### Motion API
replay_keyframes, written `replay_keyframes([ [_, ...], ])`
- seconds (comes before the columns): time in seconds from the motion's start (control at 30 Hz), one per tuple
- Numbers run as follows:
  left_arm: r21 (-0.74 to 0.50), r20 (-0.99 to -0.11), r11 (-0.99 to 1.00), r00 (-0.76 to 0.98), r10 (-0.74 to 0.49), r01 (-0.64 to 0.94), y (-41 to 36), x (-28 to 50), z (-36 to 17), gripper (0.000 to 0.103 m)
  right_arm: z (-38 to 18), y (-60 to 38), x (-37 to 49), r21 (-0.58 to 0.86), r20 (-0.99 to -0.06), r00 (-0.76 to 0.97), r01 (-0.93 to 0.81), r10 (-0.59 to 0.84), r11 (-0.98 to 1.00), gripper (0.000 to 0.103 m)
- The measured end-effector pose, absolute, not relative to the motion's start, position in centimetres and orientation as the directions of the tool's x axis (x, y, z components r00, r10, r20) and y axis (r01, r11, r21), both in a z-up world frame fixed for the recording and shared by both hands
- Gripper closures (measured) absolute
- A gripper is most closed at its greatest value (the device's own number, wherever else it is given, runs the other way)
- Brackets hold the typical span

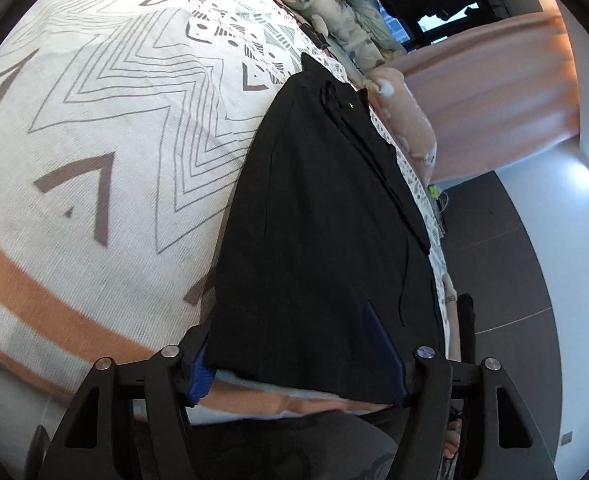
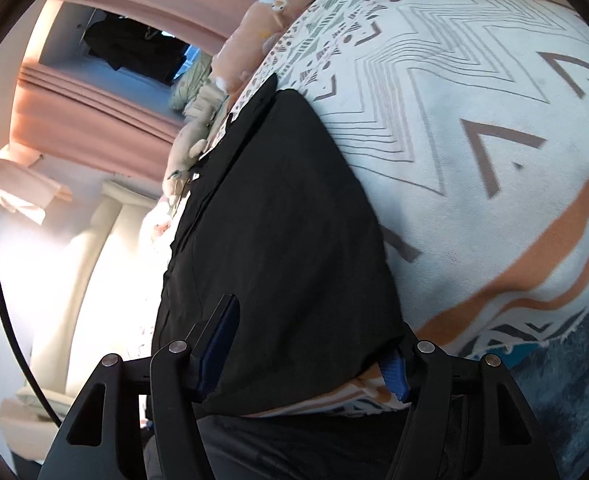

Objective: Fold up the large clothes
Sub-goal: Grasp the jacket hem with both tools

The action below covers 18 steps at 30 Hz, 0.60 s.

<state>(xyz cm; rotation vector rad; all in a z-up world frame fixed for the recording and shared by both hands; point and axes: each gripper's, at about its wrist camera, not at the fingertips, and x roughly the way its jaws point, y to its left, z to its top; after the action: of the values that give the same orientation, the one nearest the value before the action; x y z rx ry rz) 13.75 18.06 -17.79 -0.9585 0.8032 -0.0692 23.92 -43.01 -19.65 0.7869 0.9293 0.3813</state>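
Patterned bedspread (image 1: 106, 128) bears black garment (image 1: 318, 240) lengthwise, away from both spread-open tools (image 1: 294, 344) (image 2: 314, 344).

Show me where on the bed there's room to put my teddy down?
The big bare patch is the patterned blanket beside the black clothes, out to its orange stripe. It is crowded along the far edge, where stuffed toys line up by the pink curtain, and near both grippers, which straddle the clothes' near end.
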Motion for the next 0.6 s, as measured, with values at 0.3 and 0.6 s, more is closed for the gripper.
replay_keyframes([
  [0.3, -0.678, -0.649, 0.657, 0.689, -0.323, -0.331, 17.1, 16.5, -18.0, 0.058, -20.3, -42.5, 25.9, 0.745, -0.565, 0.583, 0.058, 0.583, 0.664, 0.051],
  [0.6, -0.697, -0.64, 0.609, 0.711, -0.293, -0.377, 18.5, 15.2, -18.6, 0.098, -20.9, -44.7, 24.7, 0.822, -0.472, 0.645, 0.076, 0.601, 0.565, 0.098],
])
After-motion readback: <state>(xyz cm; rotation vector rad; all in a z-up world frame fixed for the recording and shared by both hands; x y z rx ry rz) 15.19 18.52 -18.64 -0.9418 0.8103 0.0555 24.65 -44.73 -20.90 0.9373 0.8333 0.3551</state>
